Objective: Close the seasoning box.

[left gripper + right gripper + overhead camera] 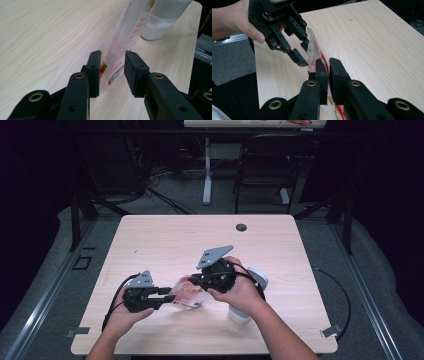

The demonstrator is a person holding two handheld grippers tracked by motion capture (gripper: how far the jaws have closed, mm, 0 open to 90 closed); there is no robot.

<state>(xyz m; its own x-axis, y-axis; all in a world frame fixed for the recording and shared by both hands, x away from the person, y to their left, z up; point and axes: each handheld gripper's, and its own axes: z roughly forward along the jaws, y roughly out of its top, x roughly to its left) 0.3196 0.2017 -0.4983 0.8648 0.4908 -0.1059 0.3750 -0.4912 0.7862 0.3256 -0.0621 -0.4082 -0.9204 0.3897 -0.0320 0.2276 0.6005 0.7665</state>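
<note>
A clear plastic bag [187, 296] with red print stands on edge over the wooden table [175, 235], between the two grippers. My left gripper [170, 296] is open around the bag's left end; in the left gripper view the film [127, 27] passes between its pads [132, 67] with a gap at the right pad. My right gripper [196, 281] comes from the right and is shut on the bag's other edge. In the right gripper view its jaws [329, 67] stand almost together with the bag [313, 50] running between them toward the left gripper [303, 52].
A frosted white container [240, 314] with white contents [162, 22] stands just right of the bag, under the right forearm. A cable hole [241, 227] sits near the table's far edge. A chair [265, 165] and a desk leg stand beyond the table.
</note>
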